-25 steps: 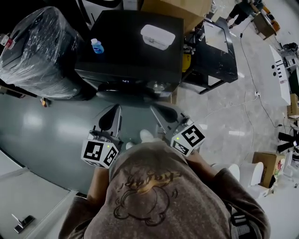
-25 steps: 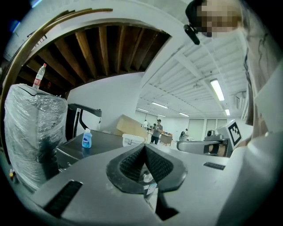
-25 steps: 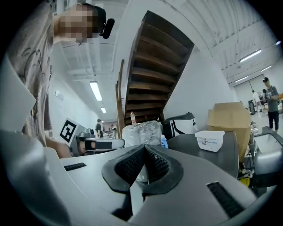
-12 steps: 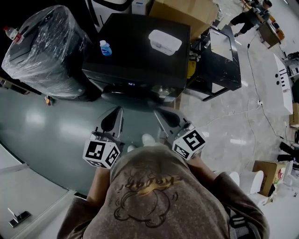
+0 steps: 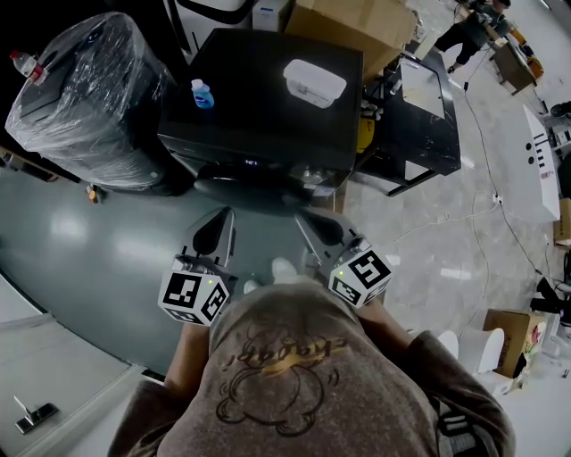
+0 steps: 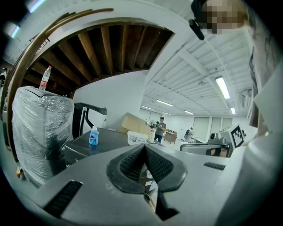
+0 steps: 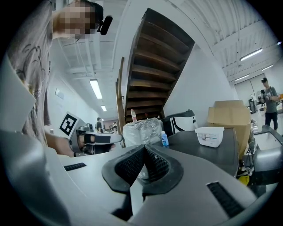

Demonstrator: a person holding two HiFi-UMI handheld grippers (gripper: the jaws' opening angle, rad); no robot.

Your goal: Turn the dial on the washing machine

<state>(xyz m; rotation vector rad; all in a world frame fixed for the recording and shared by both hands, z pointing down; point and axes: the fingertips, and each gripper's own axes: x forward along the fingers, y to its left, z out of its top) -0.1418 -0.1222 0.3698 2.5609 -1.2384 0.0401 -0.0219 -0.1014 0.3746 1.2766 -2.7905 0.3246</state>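
The black washing machine stands ahead of me. Its front control strip faces me, with a small lit display and a silver dial toward the right. My left gripper hovers short of the machine's front, left of the dial, jaws shut on nothing. My right gripper hangs just below the dial, apart from it, also shut and empty. In the left gripper view the pads meet at the tip. In the right gripper view the pads meet likewise, with the machine's top beyond.
On the machine's top stand a blue bottle and a white lidded tub. A plastic-wrapped appliance stands to the left and a black cart to the right. Cardboard boxes sit behind. A person stands far off.
The head view has shifted a little, so the machine sits slightly further right in the picture. Both grippers have kept their places and stayed shut.
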